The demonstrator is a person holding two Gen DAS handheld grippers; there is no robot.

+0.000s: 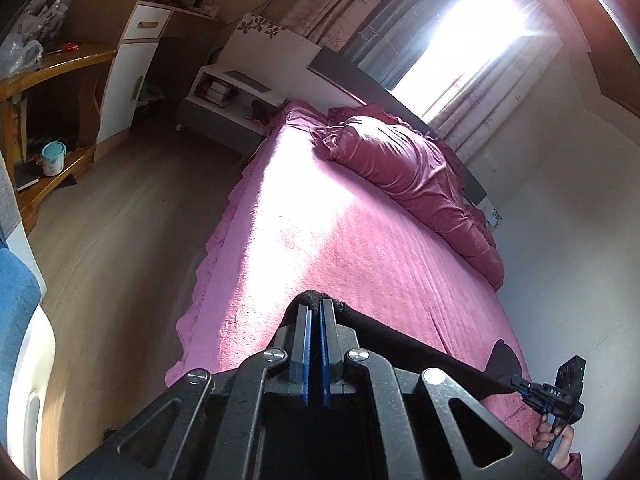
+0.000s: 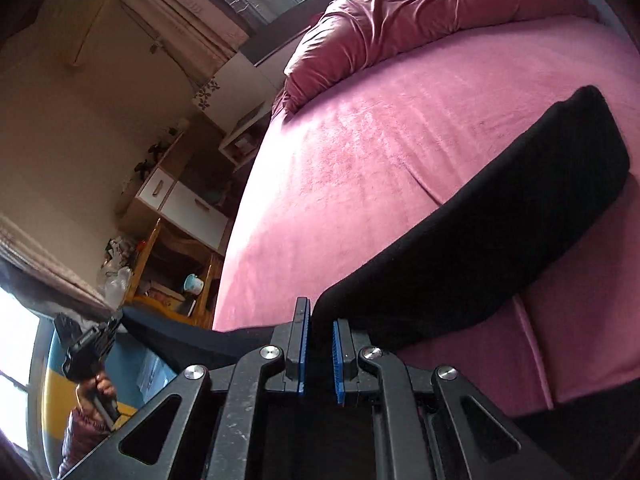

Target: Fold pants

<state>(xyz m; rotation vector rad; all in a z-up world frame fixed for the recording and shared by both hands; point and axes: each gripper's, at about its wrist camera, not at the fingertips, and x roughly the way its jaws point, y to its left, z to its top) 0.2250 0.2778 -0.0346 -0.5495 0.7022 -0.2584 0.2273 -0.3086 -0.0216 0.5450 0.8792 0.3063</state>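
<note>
- While the pink bed [image 2: 360, 152] fills both views, the black pants [image 2: 500, 240] hang just above its near edge, stretched sideways between the two tools.
- Their long axis runs left to right; the far leg end droops onto the bed at the right.
- Left gripper [image 1: 316, 312] pinches one end of the cloth, fingers pressed together.
- Right gripper [image 2: 320, 320] clamps the other end, with black cloth between its narrowly parted fingers.
- Neither hand looks nearer to the bed's middle, where the fold probably belongs.
</note>
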